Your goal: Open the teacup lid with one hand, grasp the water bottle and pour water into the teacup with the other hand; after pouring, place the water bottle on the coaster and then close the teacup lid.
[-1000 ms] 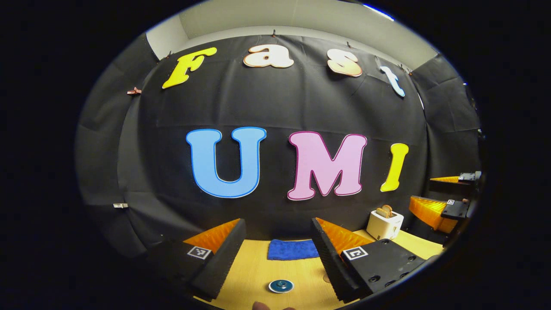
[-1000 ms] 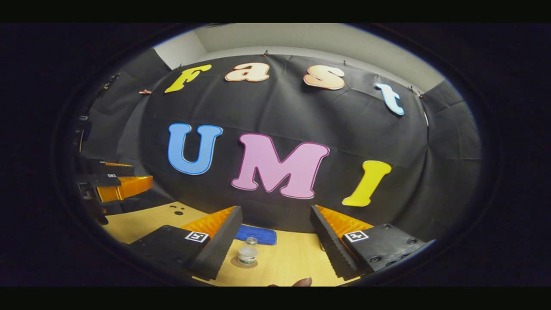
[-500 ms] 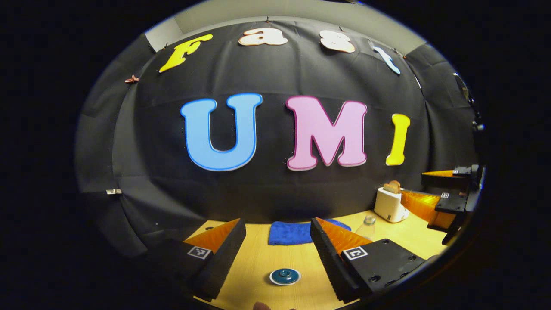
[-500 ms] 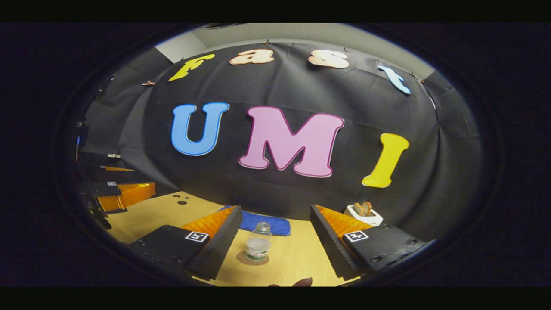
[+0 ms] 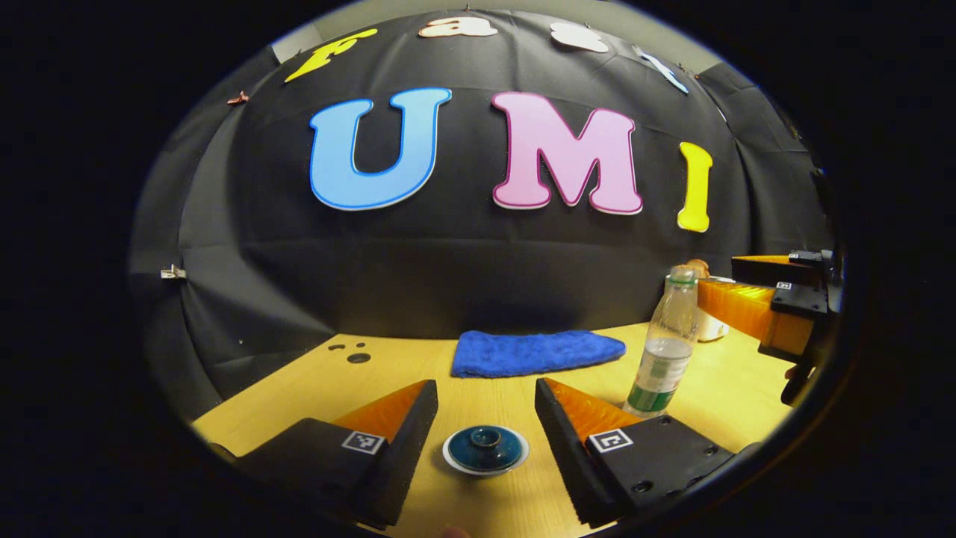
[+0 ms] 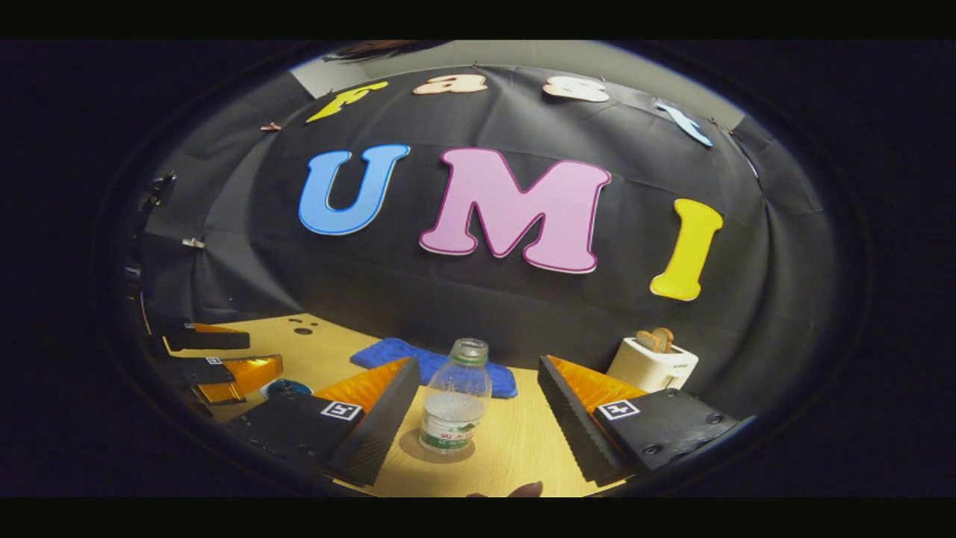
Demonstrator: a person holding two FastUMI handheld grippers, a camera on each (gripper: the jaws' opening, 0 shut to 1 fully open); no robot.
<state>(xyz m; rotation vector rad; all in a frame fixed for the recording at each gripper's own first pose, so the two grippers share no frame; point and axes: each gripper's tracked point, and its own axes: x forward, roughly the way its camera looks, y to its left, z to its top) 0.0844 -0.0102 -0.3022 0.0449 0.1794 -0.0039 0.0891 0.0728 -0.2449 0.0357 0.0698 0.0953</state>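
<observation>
A dark blue teacup lid [image 5: 485,448] with a white rim sits on the wooden table [image 5: 299,388], low between the fingers of my open left gripper [image 5: 484,396], untouched. The uncapped clear water bottle [image 6: 455,407], partly filled, stands upright on a round brown coaster [image 6: 437,453]. My right gripper [image 6: 478,366] is open, its fingers to either side of the bottle and short of it. In the left gripper view the bottle [image 5: 665,344] stands at the right, with the right gripper [image 5: 721,278] beyond it. The right gripper view shows the left gripper [image 6: 265,355] near the teacup [image 6: 286,388].
A folded blue cloth [image 5: 534,351] lies at the back of the table near the black wall. A white toaster [image 6: 650,362] holding toast stands at the back right. Small dark holes [image 5: 351,353] mark the table's far left.
Both grippers have dipped and moved forward over the table. The lid and the bottle now look larger and sit closer between the fingers. Both stay open.
</observation>
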